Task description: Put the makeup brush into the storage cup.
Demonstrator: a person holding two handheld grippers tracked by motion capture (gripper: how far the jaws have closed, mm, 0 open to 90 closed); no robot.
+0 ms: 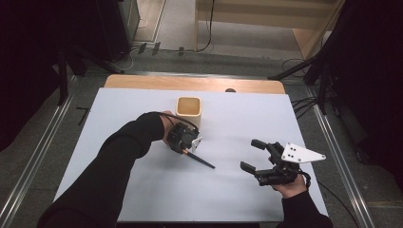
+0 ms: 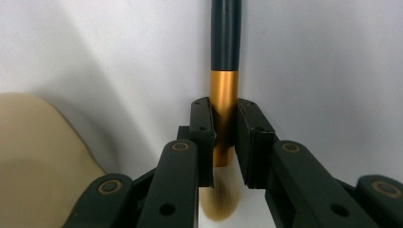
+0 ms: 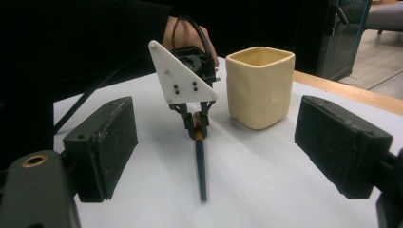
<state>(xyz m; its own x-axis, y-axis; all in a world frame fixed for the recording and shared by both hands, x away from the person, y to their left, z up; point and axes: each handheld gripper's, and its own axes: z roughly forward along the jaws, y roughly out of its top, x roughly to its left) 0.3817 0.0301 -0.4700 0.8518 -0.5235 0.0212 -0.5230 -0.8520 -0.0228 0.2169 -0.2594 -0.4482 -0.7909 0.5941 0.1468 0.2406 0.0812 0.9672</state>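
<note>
Between the jaws of the left gripper point(image 2: 223, 130) we're clamping a makeup brush point(image 1: 198, 158); the pads are pressing on its gold ferrule point(image 2: 223, 102), just above the pale bristles point(image 2: 221, 199). So that gripper is fully closed on the brush, w/ nothing else in its grip. The brush is lying on the white counter point(image 1: 142, 199), just beside the cream cup point(image 1: 189, 111), which is sitting behind and to the side of the jaws.

Long axis: in the left gripper view the brush is running straight up out of the jaws, black handle point(image 2: 225, 33) pointing away from the gripper, bristle end tucked back between the arms. In the high view the handle is pointing out across the counter toward the right gripper point(image 1: 252, 154), low and near flat.

That right gripper is standing wide open, holding nothing, well apart from the brush; in its own view its pads are framing the brush and the cup point(image 3: 259, 85).

As for doing this step well, we're judging the grip is centred on the ferrule, which is prob. the stiffest spot, so we're keeping it there and lifting straight up before tilting. If the brush is meant for the cup, we're thinking handle tip clears the rim first, then swing upright. Risk: ferrule is smooth, so the brush could pivot in the pads if we're swinging fast.
</note>
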